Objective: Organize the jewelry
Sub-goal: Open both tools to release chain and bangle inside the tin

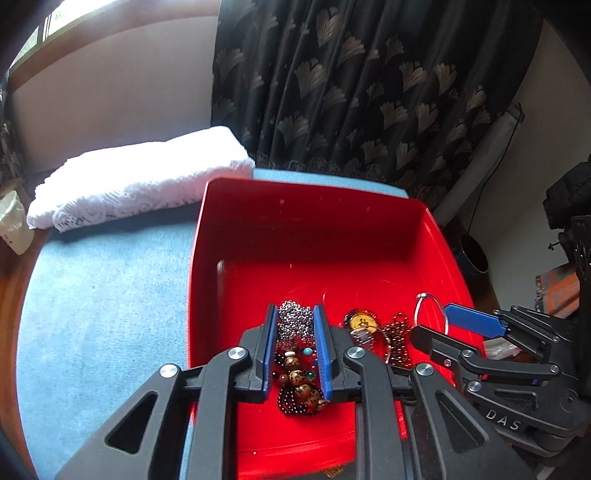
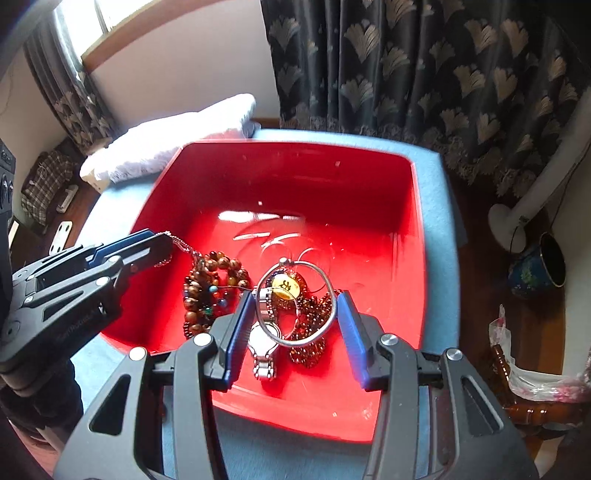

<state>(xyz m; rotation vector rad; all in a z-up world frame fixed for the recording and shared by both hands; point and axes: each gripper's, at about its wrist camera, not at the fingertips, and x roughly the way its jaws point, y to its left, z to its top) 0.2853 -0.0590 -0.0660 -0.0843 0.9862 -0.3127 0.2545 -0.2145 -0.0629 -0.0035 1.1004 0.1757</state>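
Holding a silver mesh chain (image 1: 294, 320) between its blue pads, the left hand-held gripper (image 1: 295, 332) hangs over the near-left part of one red tray (image 1: 236, 206); in the right wrist view the chain trails from those pinched tips.

The right hand-held gripper (image 2: 295, 314) is spread wide, its two fingers either side of a silver bangle (image 2: 295, 301) without visibly touching it; whether a pad grazes the ring cannot be told.

Count inside the tray, all gathered toward its near edge:
- 1 silver mesh chain, lifted.
- 1 heap of brown wooden bead strands (image 2: 210, 291) with a few turquoise beads, near-left; number of strands cannot be told.
- 1 silver bangle, lying over the pile.
- 1 wristwatch with metal band (image 2: 263, 345), under the bangle.
- 1 yellow round pendant (image 2: 286, 286).
- 1 heap of small dark-red beads (image 2: 312, 328), near-right.

Far half of the tray floor carries only glare.

Surface: tray sits on a blue cloth-covered worktop (image 1: 92, 295). One folded white lace cloth (image 1: 140, 177) lies at the far-left corner, just beside the tray's rim.

Room: dark curtain with gold fan motif (image 1: 369, 81) behind the worktop, window (image 2: 92, 18) upper left, pale wall, wooden floor, one blue pot (image 2: 535, 269) on the floor at right.
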